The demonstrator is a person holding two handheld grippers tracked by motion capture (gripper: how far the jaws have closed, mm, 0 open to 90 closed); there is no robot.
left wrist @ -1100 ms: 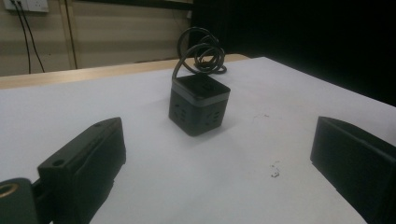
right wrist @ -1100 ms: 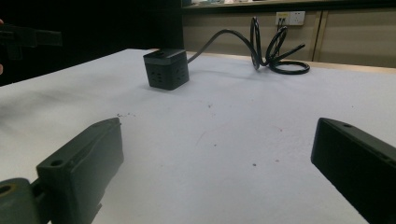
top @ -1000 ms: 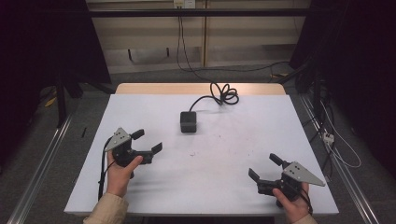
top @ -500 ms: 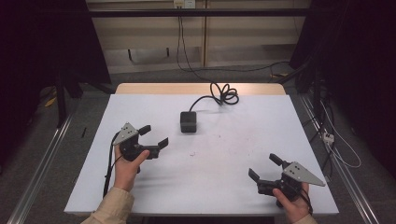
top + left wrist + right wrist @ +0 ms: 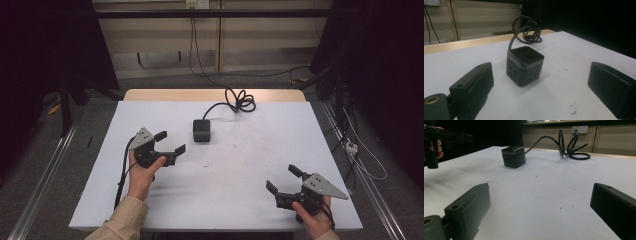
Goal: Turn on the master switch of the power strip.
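The left tool (image 5: pixel 169 142), jaws wide apart, hovers near a black cube power strip (image 5: pixel 202 131) that sits mid-bench, its coiled cord (image 5: pixel 239 101) trailing to the far edge. The right tool (image 5: pixel 283 179), also spread, rests at the white bench (image 5: pixel 250 165) near corner.

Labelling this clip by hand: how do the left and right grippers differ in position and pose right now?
The left gripper is held up the table, close to the black cube power strip, which sits framed between its jaws in the left gripper view; the right gripper sits near the table's front edge, far from the cube. The left points right, toward the cube; the right points up and left. Both stand open and hold nothing.
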